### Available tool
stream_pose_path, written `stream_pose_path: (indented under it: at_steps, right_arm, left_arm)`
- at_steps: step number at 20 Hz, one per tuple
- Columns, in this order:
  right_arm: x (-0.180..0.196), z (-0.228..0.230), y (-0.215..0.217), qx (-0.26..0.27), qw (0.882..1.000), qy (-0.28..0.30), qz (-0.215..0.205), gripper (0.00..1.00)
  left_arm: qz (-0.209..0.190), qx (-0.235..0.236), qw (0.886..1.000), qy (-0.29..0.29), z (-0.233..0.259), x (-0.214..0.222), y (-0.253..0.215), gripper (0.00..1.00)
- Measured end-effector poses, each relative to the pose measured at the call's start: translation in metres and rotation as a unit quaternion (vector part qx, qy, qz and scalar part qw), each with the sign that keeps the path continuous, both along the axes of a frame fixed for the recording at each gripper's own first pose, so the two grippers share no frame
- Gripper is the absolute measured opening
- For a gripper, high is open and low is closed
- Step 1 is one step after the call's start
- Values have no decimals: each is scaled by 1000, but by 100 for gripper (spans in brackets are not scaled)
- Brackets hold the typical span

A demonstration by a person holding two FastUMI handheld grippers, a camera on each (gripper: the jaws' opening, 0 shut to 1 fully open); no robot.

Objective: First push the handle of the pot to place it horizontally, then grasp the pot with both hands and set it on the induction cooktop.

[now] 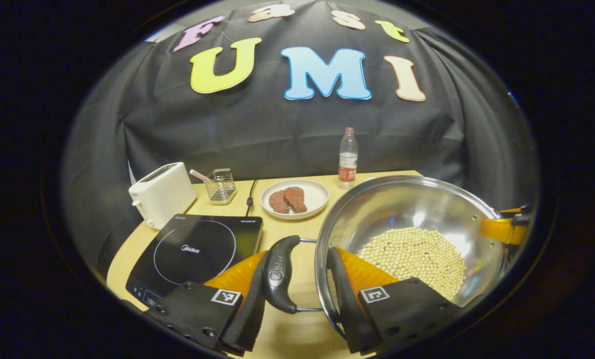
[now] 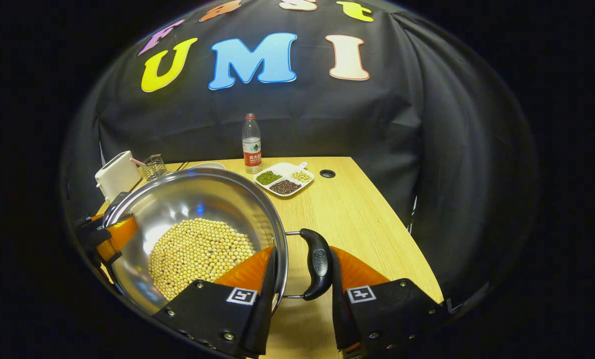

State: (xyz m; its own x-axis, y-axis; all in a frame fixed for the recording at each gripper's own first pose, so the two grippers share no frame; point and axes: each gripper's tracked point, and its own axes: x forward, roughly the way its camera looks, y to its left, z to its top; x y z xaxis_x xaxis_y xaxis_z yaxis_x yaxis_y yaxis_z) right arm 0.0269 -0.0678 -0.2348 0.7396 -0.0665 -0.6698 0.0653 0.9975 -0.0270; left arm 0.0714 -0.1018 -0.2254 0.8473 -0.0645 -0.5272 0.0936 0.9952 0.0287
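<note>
The left tongs (image 1: 297,279) straddle the pot's left handle (image 1: 279,273): one finger lies against the handle's outer side, the other stands inside the pot's rim, so the loop handle and the pot wall sit between them. Whether both fingers actually press cannot be told. The right tongs (image 2: 301,279) stand the same way at the opposite handle (image 2: 318,263), one finger inside the rim, the other just outside the black grip; again the squeeze cannot be told. In the right gripper view the left tongs' fingers (image 2: 118,234) show at the far rim of the pot.

The stainless steel pot (image 1: 402,209) holds a bed of soybeans (image 1: 417,257) and appears tilted toward the cameras. Both loop handles lie level, sticking out sideways from the rim. The pot is over the wooden counter (image 2: 357,214), just to the right of the induction cooktop (image 1: 195,252), not on it.

Beyond the cooktop from the pot stand a white toaster (image 1: 162,193) and a small wire basket (image 1: 220,185) with a pink stick in it. Behind the pot, near the wall, are a white plate (image 1: 317,197) carrying two brown patties (image 1: 288,200) and a clear water bottle (image 1: 348,158) with a red label. To the right of the bottle, behind the pot, lies a divided white dish (image 2: 284,181) with green, dark and pale beans in separate compartments.
</note>
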Motion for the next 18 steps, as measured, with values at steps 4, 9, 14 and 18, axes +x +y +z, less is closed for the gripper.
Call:
stream_pose_path:
  at_steps: [4, 9, 14, 18]
  right_arm:
    - [5, 1, 24, 1, 1000, -1, -6, 51]
    - [15, 3, 65, -1, 1000, -1, -4, 51]
    - [29, 5, 112, -1, 1000, -5, 4, 51]
    - [37, 2, 153, 1, 1000, -4, 13, 51]
  left_arm:
    - [-4, 2, 1000, -2, 0, 8, 24, 72]
    - [1, -2, 1000, -1, -2, 19, 68, 72]
    - [12, -3, 1000, -2, -6, 31, 117, 72]
    - [18, 0, 1000, -1, -10, 38, 162, 72]
